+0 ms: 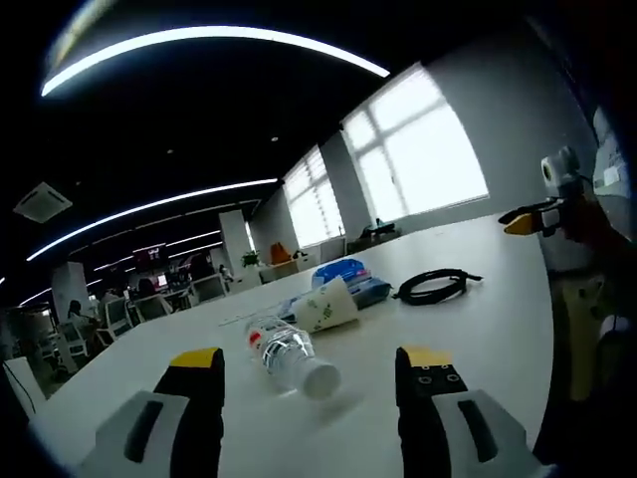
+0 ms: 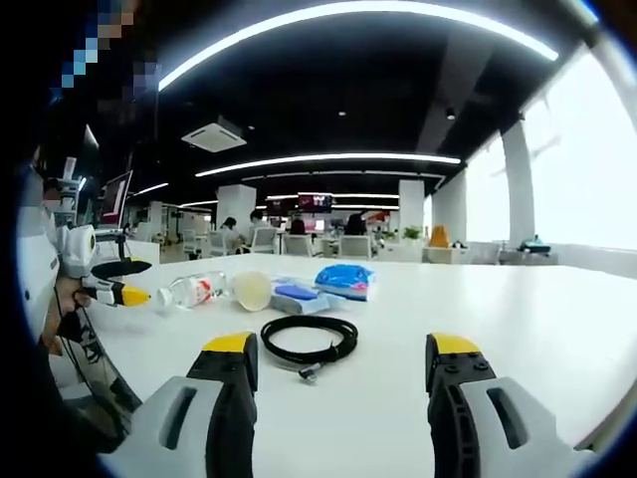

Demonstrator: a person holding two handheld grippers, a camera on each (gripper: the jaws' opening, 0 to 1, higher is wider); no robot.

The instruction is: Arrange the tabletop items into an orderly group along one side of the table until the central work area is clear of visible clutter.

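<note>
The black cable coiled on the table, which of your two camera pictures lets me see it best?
The right gripper view: the black cable lies just ahead of the open jaws, its whole coil and plug end visible. In the left gripper view the cable lies farther off, smaller and seen almost edge-on, beyond the paper cup.

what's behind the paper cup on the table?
In the right gripper view, a blue pack and a flat blue item lie just beyond the paper cup; the cup hides the flat item's near end.
</note>
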